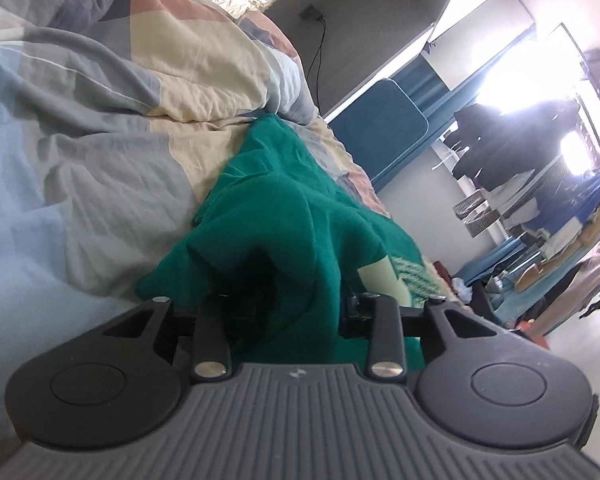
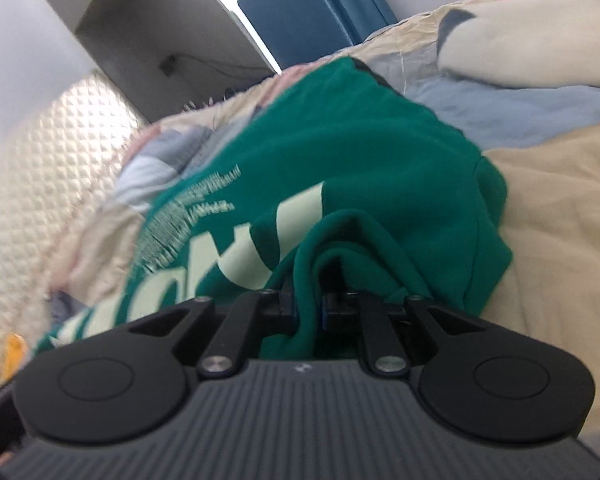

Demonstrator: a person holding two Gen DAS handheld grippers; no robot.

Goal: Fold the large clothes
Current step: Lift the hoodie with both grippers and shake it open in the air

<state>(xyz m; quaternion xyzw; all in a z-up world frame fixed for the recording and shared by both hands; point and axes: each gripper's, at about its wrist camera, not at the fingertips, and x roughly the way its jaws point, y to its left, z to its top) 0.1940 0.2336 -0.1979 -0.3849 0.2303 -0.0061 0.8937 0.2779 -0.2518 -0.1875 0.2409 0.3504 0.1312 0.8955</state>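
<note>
Green sweatshirt [image 2: 364, 152] spread on bed, over patchwork quilt [image 1: 112, 92], pale printed lettering [image 2: 236, 264] facing up. Right hand-held gripper [image 2: 308, 308] clenched on a bunched fold of the green sweatshirt, fabric pinched between both fingers and trailing back toward the body. Left hand-held gripper [image 1: 296, 300] buried under draped green cloth; fingers mostly hidden, appears to be grasping the garment's edge, lifted slightly off the quilt. Quilted headboard [image 2: 32, 184] beside bed. Clothes rack [image 1: 540, 208] well apart across room.

Patchwork quilt [image 1: 100, 92] covers bed (window [image 1: 512, 76] glaring).
</note>
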